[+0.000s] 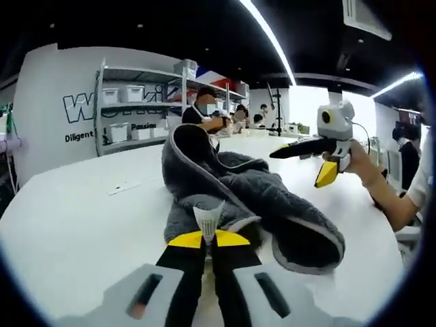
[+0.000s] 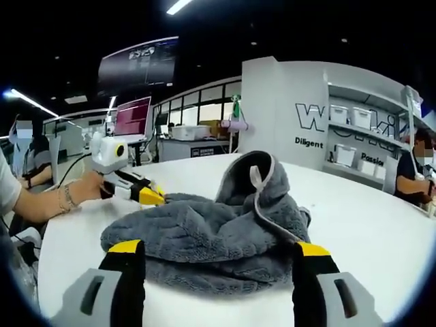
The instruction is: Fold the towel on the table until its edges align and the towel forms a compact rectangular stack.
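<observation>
Grey towel (image 1: 231, 197) bunched mid-tabletop (image 1: 88, 218), left hand-held gripper (image 1: 208, 238) pinching its near hem, right hand-held gripper (image 2: 216, 252) spread wide, clear of cloth: find a free corner, pull taut before folding

Looks like an open lab or workshop: long white tables (image 1: 82, 204), shelving (image 1: 136, 102) stacked with storage bins, wall lettering, monitors (image 2: 133, 117), strip ceiling lights.

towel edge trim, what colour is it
Light grey trim on a dark grey towel, clearest in the right gripper view.
</observation>
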Demonstrator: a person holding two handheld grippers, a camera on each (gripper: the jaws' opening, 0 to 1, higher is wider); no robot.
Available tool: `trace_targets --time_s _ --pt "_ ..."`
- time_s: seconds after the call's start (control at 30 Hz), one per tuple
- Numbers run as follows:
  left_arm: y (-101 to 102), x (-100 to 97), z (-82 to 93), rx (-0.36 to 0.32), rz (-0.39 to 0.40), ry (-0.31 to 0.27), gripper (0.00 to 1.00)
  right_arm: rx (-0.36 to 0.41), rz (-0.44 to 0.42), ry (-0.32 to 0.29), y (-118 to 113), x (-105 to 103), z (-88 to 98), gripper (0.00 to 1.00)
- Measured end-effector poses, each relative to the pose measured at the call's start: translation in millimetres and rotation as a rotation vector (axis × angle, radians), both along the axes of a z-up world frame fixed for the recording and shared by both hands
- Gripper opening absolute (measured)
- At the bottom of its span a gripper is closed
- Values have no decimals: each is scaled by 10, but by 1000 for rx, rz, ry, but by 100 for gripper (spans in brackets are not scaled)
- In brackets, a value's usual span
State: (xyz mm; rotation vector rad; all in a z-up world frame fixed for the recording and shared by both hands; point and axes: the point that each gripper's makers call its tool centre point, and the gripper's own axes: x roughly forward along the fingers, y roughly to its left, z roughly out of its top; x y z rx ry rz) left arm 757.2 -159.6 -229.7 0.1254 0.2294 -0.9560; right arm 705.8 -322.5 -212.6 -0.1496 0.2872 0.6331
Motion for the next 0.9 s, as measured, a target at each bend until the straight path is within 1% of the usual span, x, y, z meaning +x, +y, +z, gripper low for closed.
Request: trace_targets --time_s 0.07,0.17,0.2,0.27,0.3,0.37,0.43,0.5,0.53,0.67,0.73,0.8,0.9 --pt "37 -4 108 -40 9 1 5 -2 1 11 4 4 -29 93" --pt "97 -23 212 -61 7 4 5 -6 5 19 11 3 -52 93" --pt "135 -29 290 -82 12 -5 5 0 7 20 20 3 -53 94" --pt "182 -40 398 -132 20 4 5 7 11 21 30 3 -51 94" --pt "215 -47 490 -176 25 13 5 8 11 22 29 4 -54 94" --pt "259 -58 618 -234 25 21 5 4 7 24 18 6 -62 94" --pt "308 -66 684 -243 21 19 5 6 6 26 15 6 -67 94" --pt "364 -57 763 -262 34 15 5 9 7 29 18 9 -70 94" --pt "372 -56 772 -263 35 17 5 8 8 29 21 8 -71 94" --pt "469 -40 919 -296 56 34 5 3 14 27 43 -5 -67 94" --pt "486 -42 988 -296 62 32 5 4 14 27 44 -7 -66 94" --pt "498 -49 1053 -284 69 18 5 1 14 29 43 -11 -69 94" --pt "514 -48 1176 -285 73 5 5 4 13 27 38 -8 -62 94"
